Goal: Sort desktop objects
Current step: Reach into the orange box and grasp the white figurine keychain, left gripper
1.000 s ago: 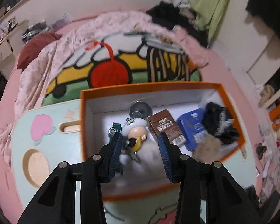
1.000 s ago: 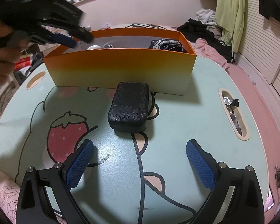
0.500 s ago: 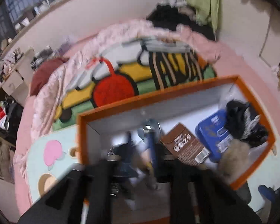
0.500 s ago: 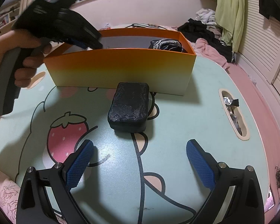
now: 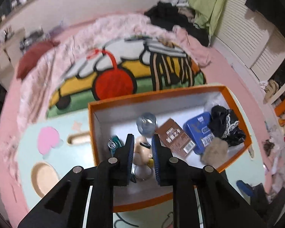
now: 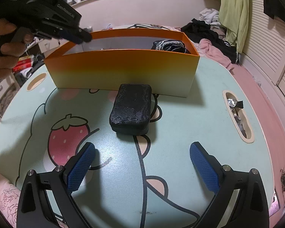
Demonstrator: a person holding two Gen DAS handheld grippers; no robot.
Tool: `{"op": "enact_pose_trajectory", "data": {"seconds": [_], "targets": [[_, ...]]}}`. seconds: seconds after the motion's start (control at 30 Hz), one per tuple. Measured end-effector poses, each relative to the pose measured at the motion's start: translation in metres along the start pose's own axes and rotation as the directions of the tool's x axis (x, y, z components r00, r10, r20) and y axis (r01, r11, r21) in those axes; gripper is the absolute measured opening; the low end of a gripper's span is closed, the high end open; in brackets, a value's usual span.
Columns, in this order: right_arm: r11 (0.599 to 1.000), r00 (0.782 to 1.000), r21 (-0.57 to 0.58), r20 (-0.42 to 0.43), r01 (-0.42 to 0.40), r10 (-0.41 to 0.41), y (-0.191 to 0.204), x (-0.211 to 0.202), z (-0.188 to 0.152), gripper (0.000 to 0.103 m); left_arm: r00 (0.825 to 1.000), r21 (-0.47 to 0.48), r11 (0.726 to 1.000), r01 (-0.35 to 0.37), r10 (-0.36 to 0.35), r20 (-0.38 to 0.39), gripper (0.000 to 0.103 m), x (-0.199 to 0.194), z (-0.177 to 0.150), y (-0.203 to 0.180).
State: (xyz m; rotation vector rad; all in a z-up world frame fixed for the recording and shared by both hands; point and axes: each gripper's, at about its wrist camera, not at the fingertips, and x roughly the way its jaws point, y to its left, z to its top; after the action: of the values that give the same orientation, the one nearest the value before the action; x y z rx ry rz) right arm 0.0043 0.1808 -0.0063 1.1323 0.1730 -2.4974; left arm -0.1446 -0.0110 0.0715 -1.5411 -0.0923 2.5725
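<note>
Your left tool [image 5: 142, 150] hides most of the figurine [image 5: 142, 149] between its pads — whether they touch it can't be told — and the orange box [image 6: 123, 70] wall screens nearly all its contents.

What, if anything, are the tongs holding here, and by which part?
The left tongs frame a small figurine inside the orange box, but whether they grip it cannot be told. The right tongs are open and hold nothing.

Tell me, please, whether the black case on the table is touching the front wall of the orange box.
Cannot tell. In the right wrist view the black case reaches right up to the orange box, its far end hiding the wall's foot, so neither contact nor gap shows.
</note>
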Motion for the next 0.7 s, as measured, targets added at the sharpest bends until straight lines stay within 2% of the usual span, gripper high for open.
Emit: {"op": "enact_pose_trajectory", "data": {"seconds": [0.1, 0.33, 0.43, 0.47, 0.53, 0.63, 0.67, 0.7], "targets": [[1.000, 1.000, 0.000, 0.000, 0.000, 0.000, 0.000, 0.000, 0.000, 0.100, 0.998, -0.035, 0.999, 0.033, -0.034, -0.049, 0.020, 0.008, -0.002, 0.003], [1.000, 1.000, 0.000, 0.000, -0.001, 0.001, 0.000, 0.000, 0.000, 0.100, 0.995, -0.043, 0.999, -0.007, 0.002, -0.104, 0.021, 0.025, -0.001, -0.002], [1.000, 1.000, 0.001, 0.000, -0.002, 0.002, -0.001, 0.000, 0.000, 0.100, 0.991, -0.008, 0.999, -0.035, 0.033, -0.128, 0.039, 0.026, -0.006, -0.010], [1.000, 1.000, 0.001, 0.000, -0.002, 0.002, 0.000, 0.000, 0.000, 0.100, 0.991, -0.001, 0.999, -0.041, 0.041, -0.131, 0.048, 0.025, -0.006, -0.011], [1.000, 1.000, 0.001, 0.000, -0.001, 0.001, 0.000, 0.000, 0.000, 0.100, 0.988, 0.021, 0.997, -0.077, 0.079, -0.131, 0.057, 0.024, -0.008, -0.014], [1.000, 1.000, 0.000, -0.001, -0.001, 0.001, 0.000, 0.000, 0.000, 0.100, 0.987, 0.053, 0.994, -0.092, 0.098, -0.126, 0.056, 0.027, -0.010, -0.016], [1.000, 1.000, 0.000, 0.000, -0.001, 0.001, 0.000, 0.000, 0.000, 0.100, 0.985, 0.073, 0.991, -0.109, 0.117, -0.127, 0.038, 0.029, -0.011, -0.019], [1.000, 1.000, 0.000, 0.000, -0.001, 0.001, -0.001, 0.000, 0.000, 0.100, 0.983, 0.101, 0.988, -0.117, 0.130, -0.133, 0.033, 0.033, -0.012, -0.022]]}}
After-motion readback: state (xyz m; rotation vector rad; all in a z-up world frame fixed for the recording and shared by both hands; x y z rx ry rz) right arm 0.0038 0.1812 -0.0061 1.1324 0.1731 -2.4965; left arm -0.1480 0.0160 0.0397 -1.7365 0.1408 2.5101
